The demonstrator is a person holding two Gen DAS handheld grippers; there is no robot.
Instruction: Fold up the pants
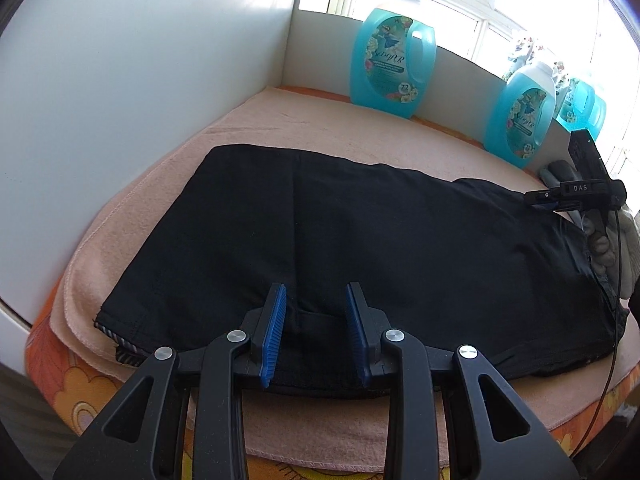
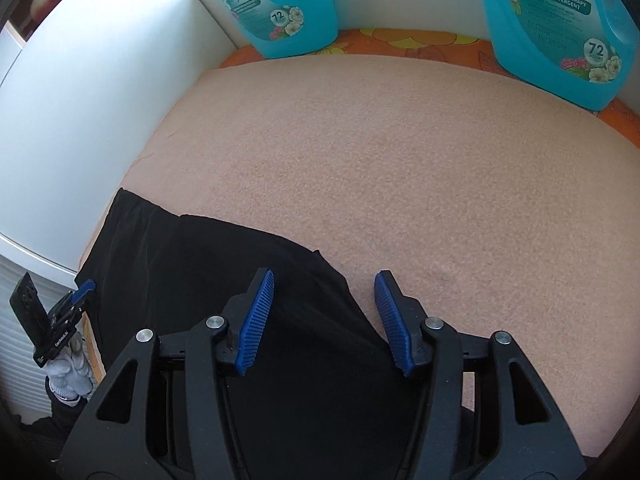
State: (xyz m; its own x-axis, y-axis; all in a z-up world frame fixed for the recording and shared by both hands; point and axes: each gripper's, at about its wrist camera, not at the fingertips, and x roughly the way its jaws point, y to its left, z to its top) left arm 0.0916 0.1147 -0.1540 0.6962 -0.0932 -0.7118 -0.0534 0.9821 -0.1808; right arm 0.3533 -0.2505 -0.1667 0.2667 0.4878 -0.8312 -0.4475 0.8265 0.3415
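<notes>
On the peach towel (image 1: 248, 128) that is covering the flowered surface, the black pants (image 1: 340, 240) are lying flat and already doubled, stretching from the white wall on the left toward the window side on the right. At the near left, the left gripper (image 1: 316, 332) is hanging over the near edge of the cloth with its jaws partly apart, the fabric passing beneath and between the 2 blue pads, which are pressing on nothing. Further right, the right gripper (image 2: 324, 320) is hovering over the garment's other end with its jaws standing wider, 1 pad over the black cloth and the other over bare towel, gripping nothing. Behind the work, 3 blue detergent bottles (image 1: 394, 56) are standing along the back ledge, well clear of the fabric. The step in hand is probably taking hold for the next fold, and doing it well means lowering both grippers until every stacked layer is sitting between the pads, pinching right at the edge, and lifting both ends evenly so the soft cloth is not sagging or sliding out of line.
</notes>
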